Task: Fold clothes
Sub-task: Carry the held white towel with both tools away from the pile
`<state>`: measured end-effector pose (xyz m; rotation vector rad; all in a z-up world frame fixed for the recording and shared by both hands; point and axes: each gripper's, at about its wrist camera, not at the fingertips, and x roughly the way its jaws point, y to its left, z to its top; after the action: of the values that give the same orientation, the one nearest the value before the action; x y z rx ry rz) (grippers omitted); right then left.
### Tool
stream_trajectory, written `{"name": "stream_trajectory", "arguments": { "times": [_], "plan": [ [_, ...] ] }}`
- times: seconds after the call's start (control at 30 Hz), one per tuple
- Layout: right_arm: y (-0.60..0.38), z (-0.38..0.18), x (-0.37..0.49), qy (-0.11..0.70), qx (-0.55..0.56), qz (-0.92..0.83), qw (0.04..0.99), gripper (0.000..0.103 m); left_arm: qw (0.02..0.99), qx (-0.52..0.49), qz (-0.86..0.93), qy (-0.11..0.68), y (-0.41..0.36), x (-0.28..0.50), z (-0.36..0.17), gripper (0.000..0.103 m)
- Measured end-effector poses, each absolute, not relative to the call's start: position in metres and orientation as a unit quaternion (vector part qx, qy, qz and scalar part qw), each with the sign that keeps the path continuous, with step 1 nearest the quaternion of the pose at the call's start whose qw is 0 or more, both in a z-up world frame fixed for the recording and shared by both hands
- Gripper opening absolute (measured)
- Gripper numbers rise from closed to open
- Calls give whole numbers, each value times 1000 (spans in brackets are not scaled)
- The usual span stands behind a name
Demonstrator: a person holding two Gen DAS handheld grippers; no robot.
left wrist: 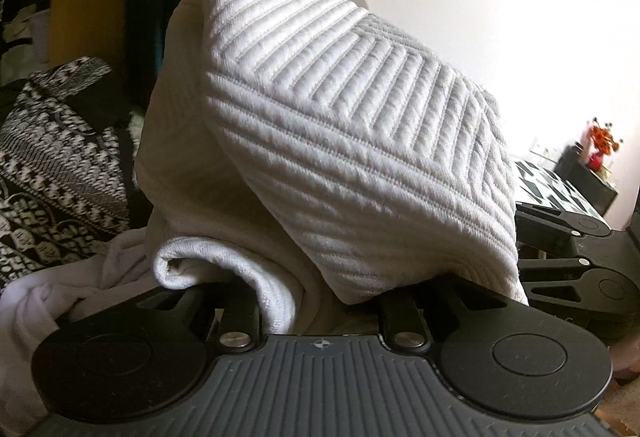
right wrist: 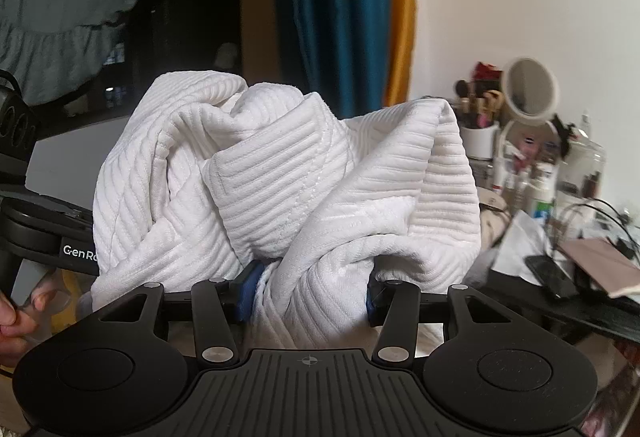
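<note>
The white ribbed garment (right wrist: 288,173) was bunched directly ahead of both tools, lifted off any surface. The right tool (right wrist: 308,289) pinched a gathered waist of the fabric between its blue pads (right wrist: 250,283), the cloth ballooning upward beyond them. The left tool (left wrist: 316,297) sat buried under the same garment (left wrist: 340,141); fabric draped over its fingers, so whether it was clamping could not be told. The other tool (left wrist: 580,249) lay just to its right, so both were about equally near.
</note>
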<state>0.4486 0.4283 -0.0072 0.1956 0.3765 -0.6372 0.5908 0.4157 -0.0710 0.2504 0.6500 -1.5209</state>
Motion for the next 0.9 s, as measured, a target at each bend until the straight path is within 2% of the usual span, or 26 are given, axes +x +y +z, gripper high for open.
{"name": "stream_trajectory", "arguments": {
  "times": [0.6,0.9],
  "plan": [
    [474,-1,406,209,121,-432,869,44,563,125,-758,307,408,561,-89,19],
    [446,-7,313,175,124,-458,863,44,544,139,-778,282,368,476,-91,19]
  ]
}}
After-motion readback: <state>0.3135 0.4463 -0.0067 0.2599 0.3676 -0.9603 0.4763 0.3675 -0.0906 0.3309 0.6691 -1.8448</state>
